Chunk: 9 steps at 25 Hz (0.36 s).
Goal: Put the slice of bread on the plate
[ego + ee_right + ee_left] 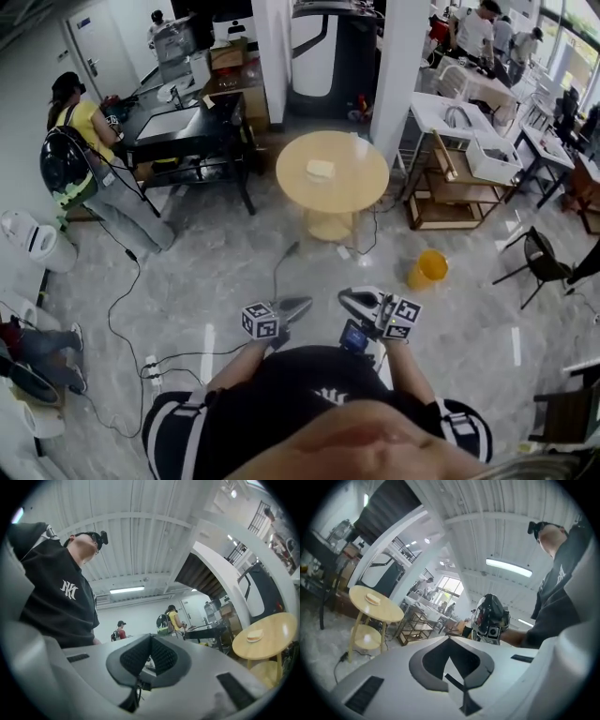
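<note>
Left gripper (302, 304), right gripper (347, 298) at chest, both claws pressed together, empty. Bread slice (320, 170) mid round table (364, 155), well apart; plate beneath too small to confirm. Fits walk-up or walk-away. Either way: mind floor cable (279, 267).

the bread (320, 170) on the table (361, 183) is too small to tell whether a plate lies under it. in the right gripper view the table's far edge is cut off and its legs are partly hidden behind the right gripper (150, 638). the far people (487, 33) are too small to make out.
</note>
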Available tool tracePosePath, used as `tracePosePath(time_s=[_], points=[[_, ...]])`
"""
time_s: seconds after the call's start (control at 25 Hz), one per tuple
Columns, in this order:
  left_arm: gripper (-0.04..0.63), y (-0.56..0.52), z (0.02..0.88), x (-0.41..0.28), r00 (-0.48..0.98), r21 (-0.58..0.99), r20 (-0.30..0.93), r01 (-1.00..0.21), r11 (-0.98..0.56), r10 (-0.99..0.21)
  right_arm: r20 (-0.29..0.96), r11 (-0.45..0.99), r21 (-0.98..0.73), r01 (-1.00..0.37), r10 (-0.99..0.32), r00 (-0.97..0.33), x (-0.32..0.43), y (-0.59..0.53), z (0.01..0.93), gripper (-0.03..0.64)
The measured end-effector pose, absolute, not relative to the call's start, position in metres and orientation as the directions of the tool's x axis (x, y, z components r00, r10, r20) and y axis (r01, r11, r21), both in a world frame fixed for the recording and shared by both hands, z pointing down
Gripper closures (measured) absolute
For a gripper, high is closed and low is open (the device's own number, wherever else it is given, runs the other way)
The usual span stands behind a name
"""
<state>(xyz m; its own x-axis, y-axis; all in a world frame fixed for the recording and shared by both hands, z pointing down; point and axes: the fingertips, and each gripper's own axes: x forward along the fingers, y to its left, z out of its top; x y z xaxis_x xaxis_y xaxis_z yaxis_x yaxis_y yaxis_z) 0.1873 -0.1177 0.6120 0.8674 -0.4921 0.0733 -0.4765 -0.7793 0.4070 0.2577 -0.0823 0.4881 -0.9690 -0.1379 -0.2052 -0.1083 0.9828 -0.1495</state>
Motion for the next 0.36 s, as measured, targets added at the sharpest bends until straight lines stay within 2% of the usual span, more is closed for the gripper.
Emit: tracePosePath(time_s=[0.16,0.36], points=[[0.586,-0.123,0.657,0.173,0.817,0.526,0.078,-0.52,-0.673,-0.571,-0.209,0.983,-0.158,-0.098,-0.13,-0.969,0.264,-0.082,0.487,0.617],[0.586,-0.14,0.67,0.138,0.703,0.466,0.148,-0.67,-0.578,-0.695,-0.199,0.979,-0.167,-0.114,-0.147,-0.969,0.279,-0.086,0.495,0.618]])
